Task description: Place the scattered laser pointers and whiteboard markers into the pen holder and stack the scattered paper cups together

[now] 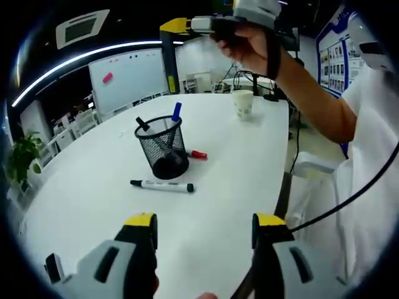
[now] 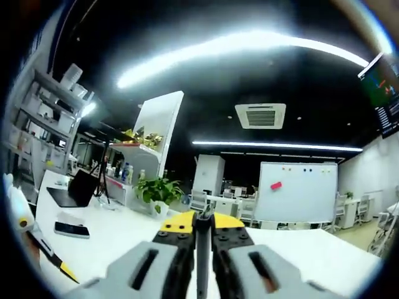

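A black mesh pen holder stands mid-table with a blue marker and a dark pen sticking out of it. Just in front of it lies a black whiteboard marker; a red-capped marker lies behind its base. One paper cup stands upright at the far side of the table. My left gripper hovers open over the near table edge, holding nothing. A person's hand lifts my right gripper high above the table; in its own view the right gripper has its jaws pressed together on nothing.
The white table is round, its right edge near a person's white clothing and a trailing cable. A phone and a laptop lie on the table's far part. A whiteboard and plants stand beyond.
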{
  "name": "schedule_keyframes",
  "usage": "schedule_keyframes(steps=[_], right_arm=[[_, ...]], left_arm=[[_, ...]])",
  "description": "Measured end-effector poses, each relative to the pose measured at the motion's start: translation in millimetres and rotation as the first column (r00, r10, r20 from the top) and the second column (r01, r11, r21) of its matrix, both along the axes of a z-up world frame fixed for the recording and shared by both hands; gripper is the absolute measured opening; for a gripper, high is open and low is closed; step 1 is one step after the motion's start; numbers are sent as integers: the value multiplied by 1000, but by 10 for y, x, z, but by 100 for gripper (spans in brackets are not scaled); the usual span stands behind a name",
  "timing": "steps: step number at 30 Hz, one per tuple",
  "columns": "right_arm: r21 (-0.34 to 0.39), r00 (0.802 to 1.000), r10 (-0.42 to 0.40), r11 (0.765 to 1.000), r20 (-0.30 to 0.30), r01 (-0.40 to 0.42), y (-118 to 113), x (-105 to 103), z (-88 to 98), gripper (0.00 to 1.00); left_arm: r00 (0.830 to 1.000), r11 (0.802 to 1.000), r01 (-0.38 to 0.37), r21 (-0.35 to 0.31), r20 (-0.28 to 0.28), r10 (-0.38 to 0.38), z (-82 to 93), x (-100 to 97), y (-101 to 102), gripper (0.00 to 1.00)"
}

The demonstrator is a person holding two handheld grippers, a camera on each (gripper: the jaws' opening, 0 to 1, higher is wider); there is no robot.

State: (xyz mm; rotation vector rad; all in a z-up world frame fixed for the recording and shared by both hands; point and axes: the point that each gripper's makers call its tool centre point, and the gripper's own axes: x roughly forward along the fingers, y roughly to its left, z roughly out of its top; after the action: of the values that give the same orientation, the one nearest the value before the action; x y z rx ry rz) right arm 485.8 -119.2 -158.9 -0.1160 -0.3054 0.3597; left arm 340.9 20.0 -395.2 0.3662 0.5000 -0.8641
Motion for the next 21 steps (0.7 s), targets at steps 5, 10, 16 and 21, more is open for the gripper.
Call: schedule_keyframes(steps=[5, 10, 16, 21], right_arm=[[6, 1000, 15, 1000, 0, -15, 62, -1, 11, 10], [11, 999, 42, 999, -7, -42, 124, -4, 3, 9], [25, 997, 70, 997, -24, -69, 189, 24, -28, 10], [32, 996, 88, 996, -31, -87, 258, 33, -75, 10]], left_arm=[[1000, 1000, -2, -2, 2, 2, 9, 7, 13, 62], [1000, 1000, -2, -2, 1, 2, 4, 3, 14, 62], [1000, 1000, -8, -4, 1, 8, 5, 8, 33, 62], [1000, 1000, -11, -8, -3, 10, -1, 7, 32, 62]])
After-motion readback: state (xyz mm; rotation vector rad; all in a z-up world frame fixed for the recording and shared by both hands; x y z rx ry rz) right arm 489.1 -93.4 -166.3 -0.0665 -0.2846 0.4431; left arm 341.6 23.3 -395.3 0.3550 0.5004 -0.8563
